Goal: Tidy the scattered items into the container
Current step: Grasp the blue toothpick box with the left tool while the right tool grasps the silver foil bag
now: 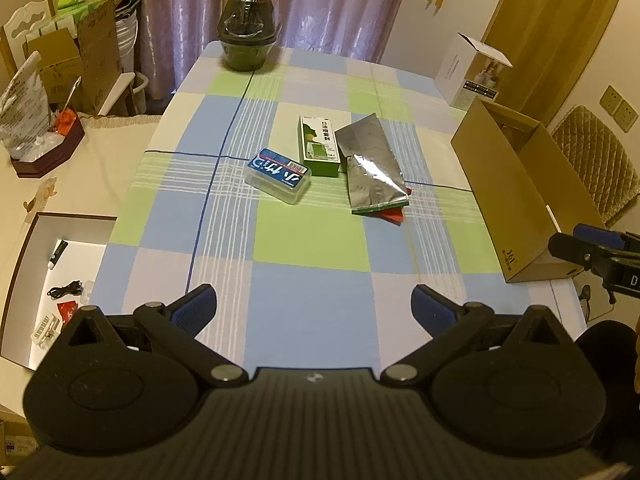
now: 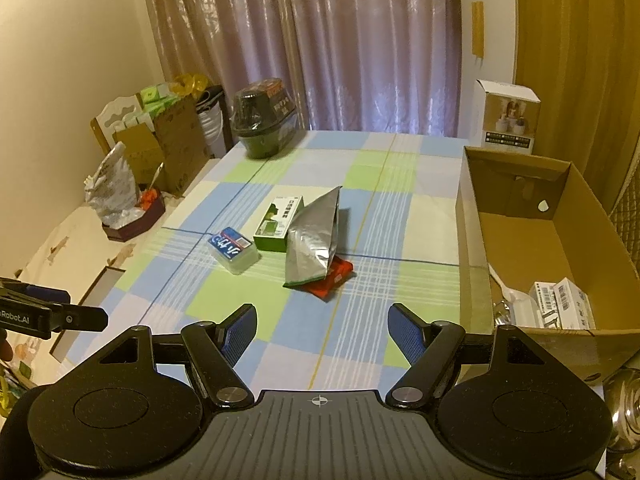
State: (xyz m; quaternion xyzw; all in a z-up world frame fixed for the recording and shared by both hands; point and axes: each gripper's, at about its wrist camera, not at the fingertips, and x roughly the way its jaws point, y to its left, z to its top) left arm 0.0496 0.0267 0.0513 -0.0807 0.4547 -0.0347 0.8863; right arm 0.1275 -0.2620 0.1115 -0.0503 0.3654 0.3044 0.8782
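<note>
- Hovering above the near edge of the checked tablecloth (image 1: pixel 312 248), the left gripper (image 1: pixel 314 304) is holding its 2 blue-padded fingers (image 1: pixel 196 308) spread wide, with nothing between them.
- The right gripper (image 2: pixel 322 332) is likewise hanging over the near part of the cloth, its fingers (image 2: pixel 406 334) spread apart and gripping nothing.
- 4 scattered items are lying together near the middle of the table: a clear blue-labelled case (image 1: pixel 278 176), a green box (image 1: pixel 320 146) just behind it, a silver pouch (image 1: pixel 372 164) beside the box, and a red packet (image 2: pixel 332 276) peeking out from under the pouch's near end.
- In the right wrist view the pouch (image 2: pixel 312 240) is leaning up against the green box (image 2: pixel 276 222), with the case (image 2: pixel 232 250) sitting just left of them.
- The cardboard box (image 2: pixel 472 216) is standing open at the table's right edge, well apart from the scattered items.
- 2 white barcoded cartons (image 2: pixel 560 306) and some clear plastic are already lying in its near corner.
- A dark domed container (image 1: pixel 246 30) is sitting at the far left corner of the table, and a white carton (image 2: pixel 506 118) is standing at the far right, behind the cardboard box.
</note>
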